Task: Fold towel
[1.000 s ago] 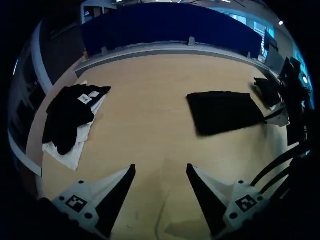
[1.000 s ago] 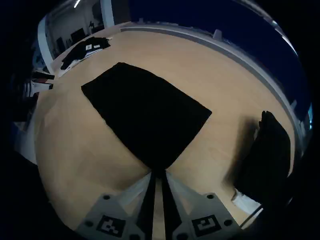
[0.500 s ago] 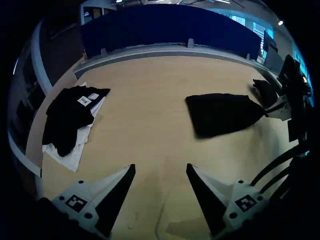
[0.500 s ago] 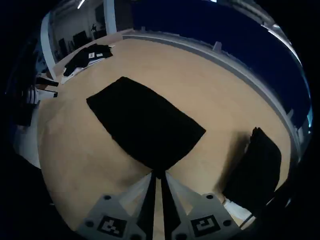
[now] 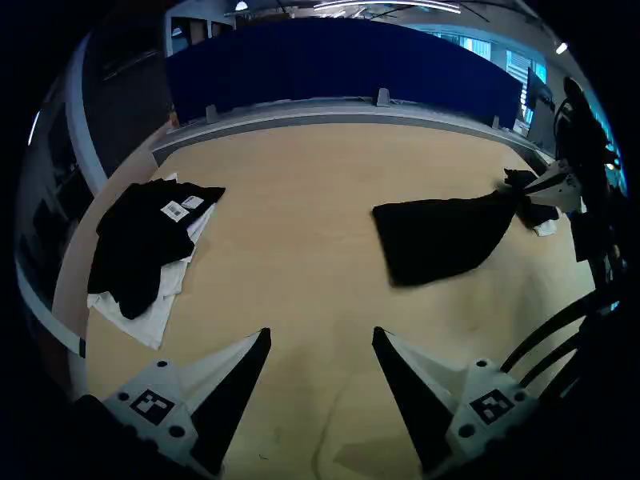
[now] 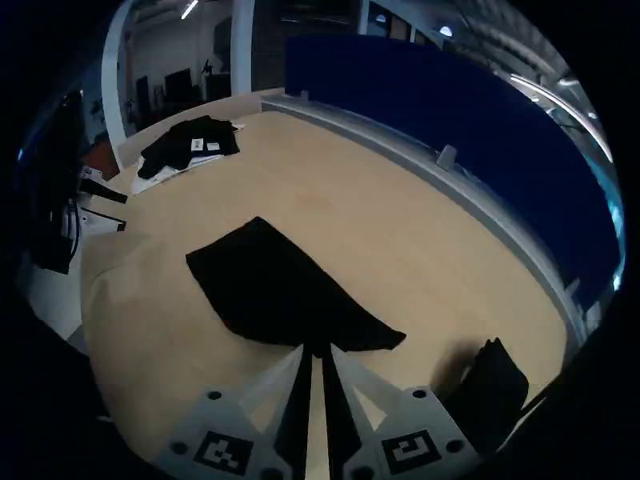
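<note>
Pile of black and white clothes (image 5: pixel 140 240) is seen at 9 o'clock in the left gripper view, on the wooden table (image 5: pixel 320 168), well apart from everything else. Left gripper (image 5: pixel 320 330) is held at 6 o'clock over bare tabletop, with fingers spread wide and nothing between them. Black towel (image 5: pixel 436 236) is found at 3 o'clock, mostly flat on the table, with one corner drawn up into a peak toward 2 o'clock. In the right gripper view the right gripper (image 6: pixel 318 352) is seen at 6 o'clock, its fingers pinched together on that towel corner, the cloth fanning away toward 10 o'clock. A second dark cloth heap (image 6: pixel 488 392) is noted at 4 o'clock, near but not touching.

Step judged: the corner is being lifted for the first fold. To be done well, the corner should be carried low across to the opposite edge, and the neighbouring corner is probably best taken by the idle left gripper so the towel is not dragged or skewed. Edges should be matched before release.

Against one second ago: the towel was a flat rectangle and is now peaked and narrowed. The right gripper has been raised, with more room visible. The left gripper is unchanged
</note>
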Motion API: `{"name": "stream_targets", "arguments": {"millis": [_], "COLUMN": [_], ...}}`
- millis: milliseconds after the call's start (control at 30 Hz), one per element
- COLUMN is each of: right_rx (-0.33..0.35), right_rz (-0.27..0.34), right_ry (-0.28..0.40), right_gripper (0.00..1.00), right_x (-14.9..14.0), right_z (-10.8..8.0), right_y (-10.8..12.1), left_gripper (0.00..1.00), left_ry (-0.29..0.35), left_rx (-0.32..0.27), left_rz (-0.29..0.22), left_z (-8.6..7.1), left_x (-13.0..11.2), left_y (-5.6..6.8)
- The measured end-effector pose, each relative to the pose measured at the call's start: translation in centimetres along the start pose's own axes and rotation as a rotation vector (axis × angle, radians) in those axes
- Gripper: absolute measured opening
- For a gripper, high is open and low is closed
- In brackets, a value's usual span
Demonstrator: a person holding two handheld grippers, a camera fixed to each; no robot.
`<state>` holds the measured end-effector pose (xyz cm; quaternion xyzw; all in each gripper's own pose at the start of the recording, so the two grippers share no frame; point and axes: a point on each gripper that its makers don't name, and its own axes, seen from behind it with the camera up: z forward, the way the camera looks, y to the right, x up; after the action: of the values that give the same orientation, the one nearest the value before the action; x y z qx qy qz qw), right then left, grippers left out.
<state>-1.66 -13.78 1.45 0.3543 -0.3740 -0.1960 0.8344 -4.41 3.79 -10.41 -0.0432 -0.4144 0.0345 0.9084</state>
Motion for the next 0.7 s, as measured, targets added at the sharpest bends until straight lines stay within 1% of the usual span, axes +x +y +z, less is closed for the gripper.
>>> {"name": "stream_targets", "arguments": {"millis": [300,500,700], "right_rx": [0.022,0.032,0.049], "right_rz": [-0.037,-0.063,-0.079], "right_ry": [0.019,0.014,0.016], "right_gripper": [0.09,0.09,0.09], "right_x": [2.5,3.2,4.2], "right_z": [0.7,1.0,1.6], "right_y": [-1.0,-1.5,-2.4], "left_gripper": [0.94,0.94,0.94], "left_ry": [0.008,0.012,0.019], "left_rx": [-0.004,-0.009,-0.011], "left_rz": [-0.003,-0.005,-0.006], "left_z": [-0.3,-0.7,-0.9], "left_x": [-0.1,-0.1,0.0], "left_y": [-0.1,0.0,-0.2]}}
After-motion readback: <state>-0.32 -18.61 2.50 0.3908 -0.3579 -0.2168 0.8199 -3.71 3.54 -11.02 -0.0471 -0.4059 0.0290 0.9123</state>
